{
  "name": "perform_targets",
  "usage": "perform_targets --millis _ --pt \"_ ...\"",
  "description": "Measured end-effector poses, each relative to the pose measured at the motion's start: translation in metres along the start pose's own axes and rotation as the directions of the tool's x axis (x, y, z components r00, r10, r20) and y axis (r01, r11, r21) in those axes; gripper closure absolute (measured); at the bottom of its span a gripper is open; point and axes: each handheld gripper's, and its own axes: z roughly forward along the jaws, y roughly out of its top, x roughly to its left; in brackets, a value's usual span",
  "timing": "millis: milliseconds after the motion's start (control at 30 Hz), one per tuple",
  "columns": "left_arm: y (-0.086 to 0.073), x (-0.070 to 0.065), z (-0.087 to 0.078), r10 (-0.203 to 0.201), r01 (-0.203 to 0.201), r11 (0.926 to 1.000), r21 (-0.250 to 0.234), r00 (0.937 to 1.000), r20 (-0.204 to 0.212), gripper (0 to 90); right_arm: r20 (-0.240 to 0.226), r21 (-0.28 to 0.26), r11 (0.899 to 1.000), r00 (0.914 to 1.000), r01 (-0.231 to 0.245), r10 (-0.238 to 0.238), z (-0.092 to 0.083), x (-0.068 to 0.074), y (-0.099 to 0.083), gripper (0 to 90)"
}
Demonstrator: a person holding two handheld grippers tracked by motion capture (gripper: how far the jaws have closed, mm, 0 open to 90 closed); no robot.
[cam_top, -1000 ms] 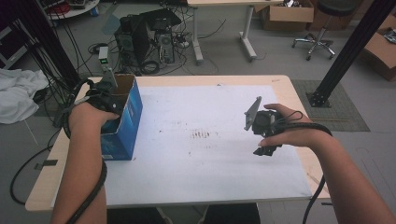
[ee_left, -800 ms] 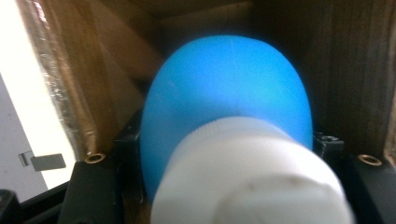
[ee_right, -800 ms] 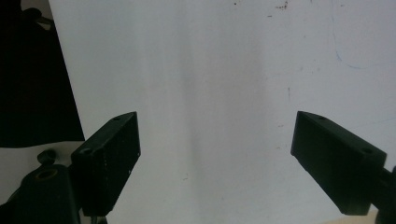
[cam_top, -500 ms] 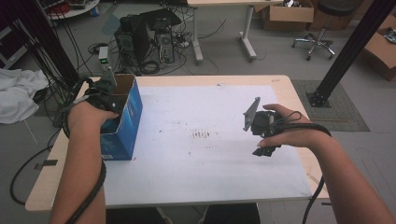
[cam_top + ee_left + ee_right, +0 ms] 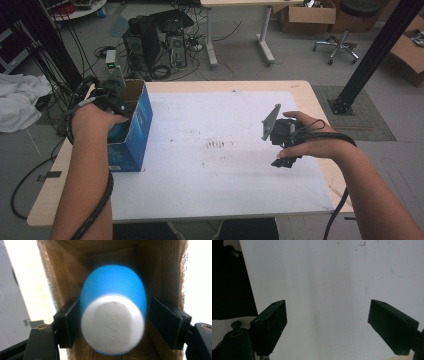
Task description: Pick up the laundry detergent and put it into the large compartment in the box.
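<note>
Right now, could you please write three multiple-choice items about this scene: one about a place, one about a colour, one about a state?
1. Where is the left tool?
A. inside the cardboard box
B. on the floor
C. above the middle of the table

2. What colours has the bottle between the left tool's jaws?
A. red with a black cap
B. blue with a white cap
C. all green

3. In what state is the right tool?
A. shut on a bottle
B. shut on a cloth
C. open, holding nothing

Answers: 1 A, brown box walls surround the jaws in the left gripper view. 2 B, a blue body and white end show there. 3 C, the jaws stand wide apart over the white table cover with nothing between them.
</note>
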Motion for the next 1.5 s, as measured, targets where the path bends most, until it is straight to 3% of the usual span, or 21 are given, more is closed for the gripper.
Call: perform_targets --millis 833,1300,1500 --pt "-0.004 -0.003 -0.032 -0.005 0.004 0.9998 -0.019 0.9988 -0.049 15.0 0.009 -0.005 1.0 1.0 0.003 -0.003 -0.006 0.004 -0.001 15.9" --pt "-0.007 -0.01 -0.05 0.026 -0.029 0.999 -0.034 0.9961 -0.085 3.5 0.012 -0.006 1.0 0.9999 0.006 -0.006 -0.008 0.006 0.0 15.9" --pt "-0.009 -0.011 -0.055 0.036 -0.04 0.9981 -0.046 0.9955 -0.087 3.3 0.011 -0.005 1.0 0.9999 0.004 -0.004 -0.008 0.007 0.0 15.9"
